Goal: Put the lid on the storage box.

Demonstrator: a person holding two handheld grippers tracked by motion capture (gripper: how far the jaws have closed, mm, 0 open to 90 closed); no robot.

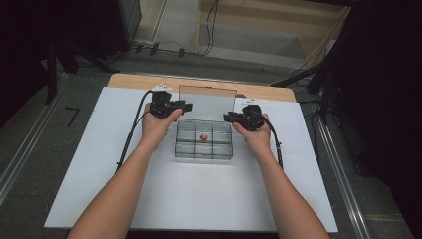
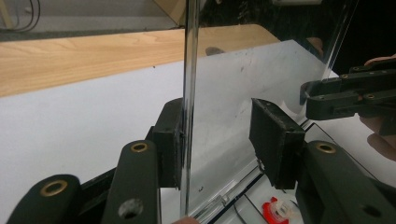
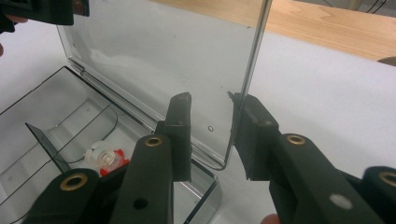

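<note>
A clear plastic compartment box sits mid-table with its lid standing upright at the back. A small red and white piece lies in a middle compartment, also seen in the gripper views. My left gripper straddles the lid's left edge. That edge rests against one pad; the other pad stands clear. My right gripper straddles the lid's right edge the same way, with a gap at its left pad. Both are open around the lid.
A white sheet covers the wooden table, whose bare strip shows along the far edge. Cables run across the floor beyond the table, and dark stands rise at the left and right.
</note>
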